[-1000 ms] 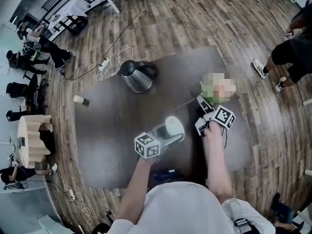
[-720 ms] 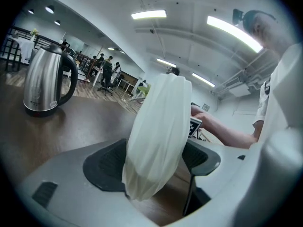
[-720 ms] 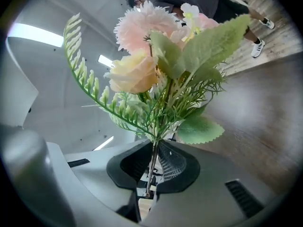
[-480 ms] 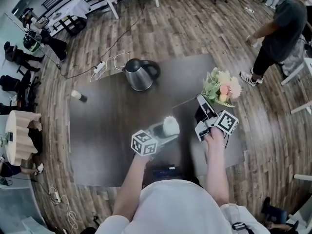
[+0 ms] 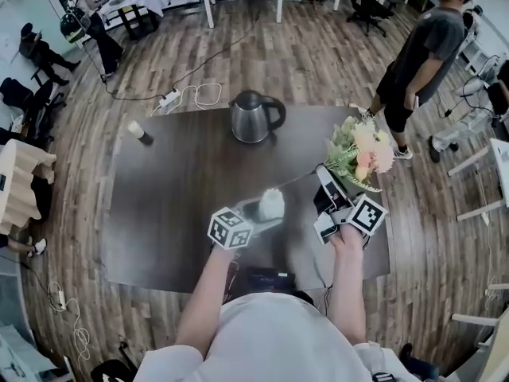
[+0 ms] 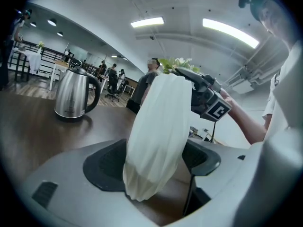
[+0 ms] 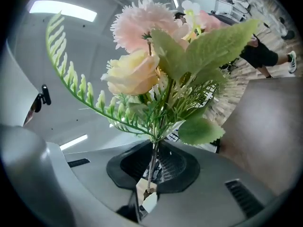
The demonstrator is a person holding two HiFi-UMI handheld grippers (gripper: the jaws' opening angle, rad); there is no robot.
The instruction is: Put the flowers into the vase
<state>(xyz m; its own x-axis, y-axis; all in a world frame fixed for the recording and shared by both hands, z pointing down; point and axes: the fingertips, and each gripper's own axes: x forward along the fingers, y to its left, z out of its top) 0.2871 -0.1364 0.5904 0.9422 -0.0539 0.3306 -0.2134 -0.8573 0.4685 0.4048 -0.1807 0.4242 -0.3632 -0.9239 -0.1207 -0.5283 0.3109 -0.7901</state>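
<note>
Both right gripper [image 7: 149, 189] jaws pinch the flowers [image 7: 142, 72] by the stem.

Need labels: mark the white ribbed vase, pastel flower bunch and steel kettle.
white ribbed vase [image 6: 158, 126], left gripper view, mid body
pastel flower bunch [image 7: 133, 73], right gripper view, cream rose
steel kettle [image 5: 250, 121], head view, body

1. Your vase [image 6: 156, 136] looks matt white and finely ribbed.
2. Your flowers [image 7: 161, 56] have cloth-like petals and matt, plastic-looking leaves.
3. The kettle [image 5: 253, 118] before you is polished, glossy metal.
4. The table [image 5: 175, 189] is dark and matt; the floor [image 5: 318, 46] is wood planks.
</note>
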